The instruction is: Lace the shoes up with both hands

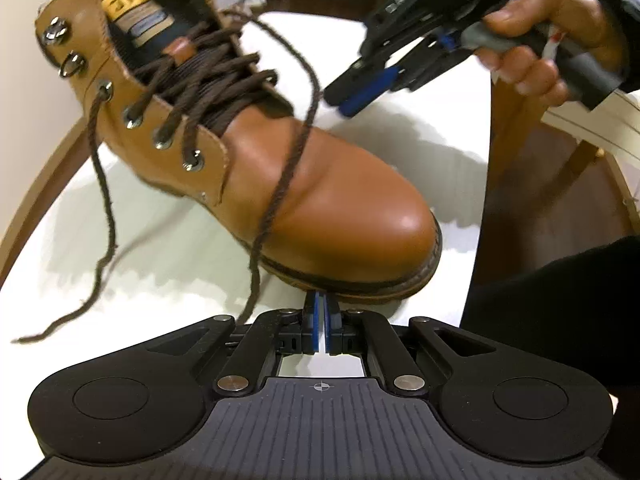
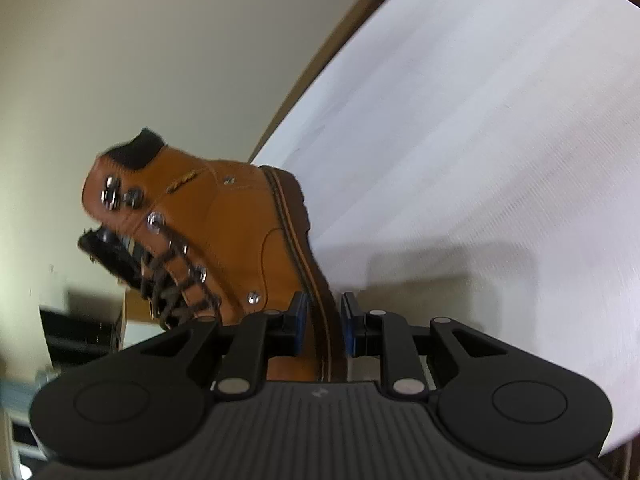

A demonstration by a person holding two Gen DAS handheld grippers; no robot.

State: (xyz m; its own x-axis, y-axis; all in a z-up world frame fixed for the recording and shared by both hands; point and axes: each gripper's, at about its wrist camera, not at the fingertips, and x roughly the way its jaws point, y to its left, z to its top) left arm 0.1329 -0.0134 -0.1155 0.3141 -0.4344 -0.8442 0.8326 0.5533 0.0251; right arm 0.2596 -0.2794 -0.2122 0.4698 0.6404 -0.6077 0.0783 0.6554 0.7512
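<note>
The tan boot [image 1: 288, 184] is on the white desk [image 1: 420, 136], toe cap pointing at the left wrist camera, and it looks tipped with the heel end raised, though the fisheye makes that hard to judge. The left gripper [image 1: 321, 304] sits right in front of the toe, its blue-padded fingers [image 1: 316, 320] pressed together with only a sliver between them and nothing caught there; their tips are just at the edge of the sole. The dark brown lace [image 1: 288, 164] is criss-crossed through the lower eyelets, and one loose end trails across the toe cap and down toward the left gripper, while the other hangs from a side eyelet [image 1: 105, 90] and straggles out over the desk to the left. Up top, the metal hooks [image 1: 56, 32] on the collar carry no lace. Over to the right gripper [image 2: 324, 316]: in its own view the fingers [image 2: 298, 320] stand partway apart, straddling the welt and sole edge of the boot, which runs up between them; whether the pads are actually pressing on it I cannot tell. In the left view the same tool [image 1: 360, 92] shows up beside the boot's far flank, held in a hand [image 1: 536, 40] with a dark sleeve [image 1: 616, 12].
</note>
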